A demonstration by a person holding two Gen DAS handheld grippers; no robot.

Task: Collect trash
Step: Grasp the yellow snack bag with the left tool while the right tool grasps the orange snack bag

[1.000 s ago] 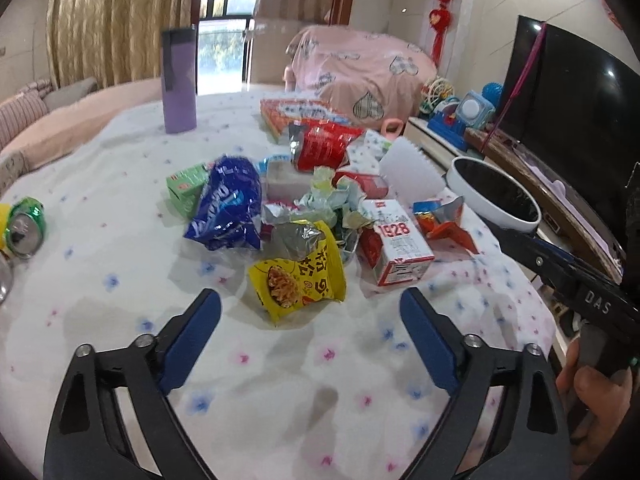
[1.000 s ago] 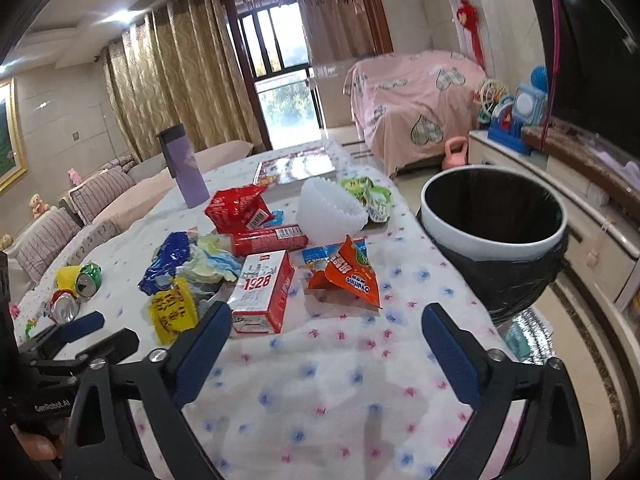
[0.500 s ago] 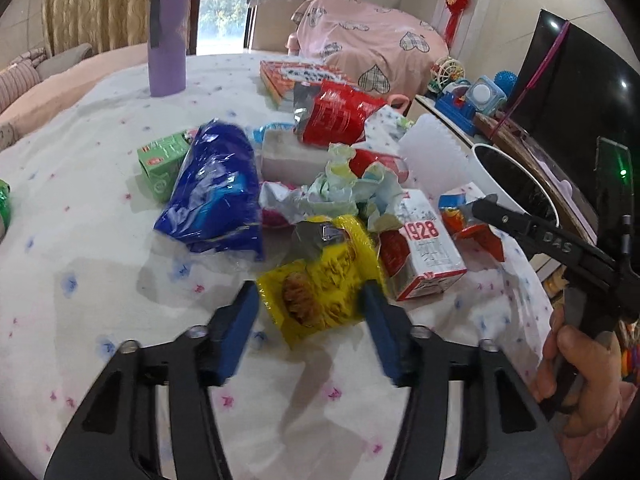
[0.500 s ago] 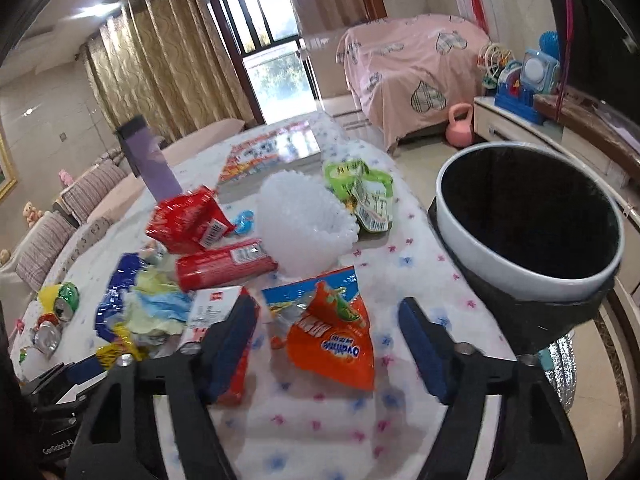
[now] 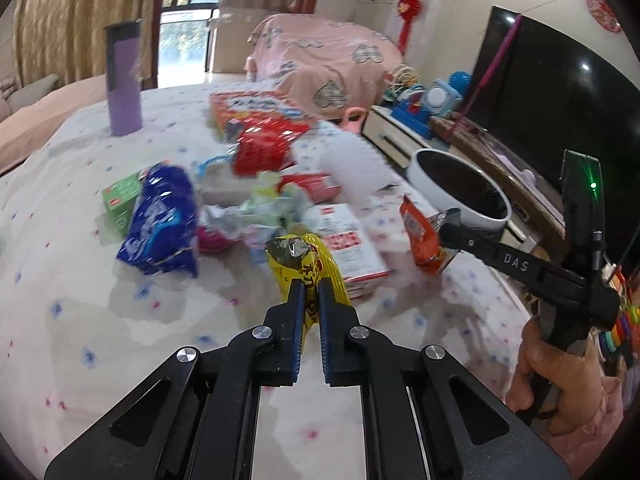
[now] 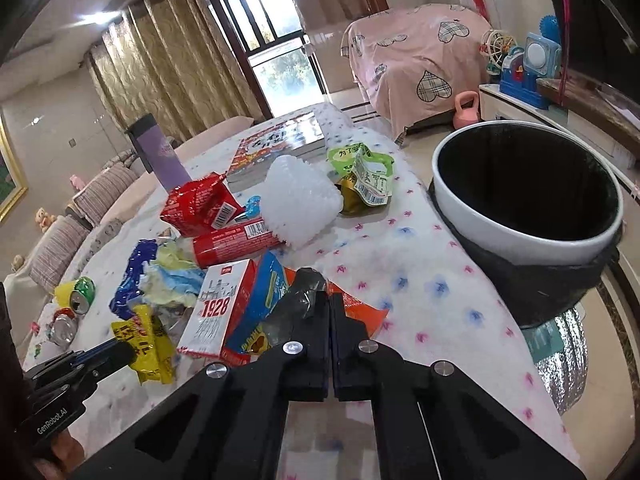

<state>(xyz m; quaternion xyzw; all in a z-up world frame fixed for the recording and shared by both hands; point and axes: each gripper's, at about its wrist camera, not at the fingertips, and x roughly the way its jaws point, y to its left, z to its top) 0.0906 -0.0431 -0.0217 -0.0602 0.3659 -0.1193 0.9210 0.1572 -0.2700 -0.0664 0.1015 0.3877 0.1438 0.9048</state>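
My left gripper (image 5: 309, 286) is shut on a yellow snack wrapper (image 5: 306, 266), lifted a little off the table; the wrapper also shows in the right wrist view (image 6: 150, 344). My right gripper (image 6: 329, 300) is shut on an orange snack wrapper (image 6: 362, 314) with a silver inside; it also shows in the left wrist view (image 5: 420, 236). A pile of trash lies behind them: a blue bag (image 5: 160, 220), a red-and-white 1928 box (image 6: 218, 312), a red bag (image 6: 200, 204), a red tube (image 6: 236, 242). The white trash bin with a black liner (image 6: 524, 236) stands beside the table at the right.
A purple tumbler (image 5: 123, 80) and a book (image 6: 280, 144) stand at the far side of the table. A white bumpy plastic piece (image 6: 298, 200), a green wrapper (image 6: 364, 172) and crushed cans (image 6: 78, 296) lie on the floral cloth (image 5: 100, 320). A TV (image 5: 560, 92) is at the right.
Both grippers have moved forward and closed: the left on the yellow wrapper, the right on the orange wrapper. The orange wrapper is now raised off the cloth.
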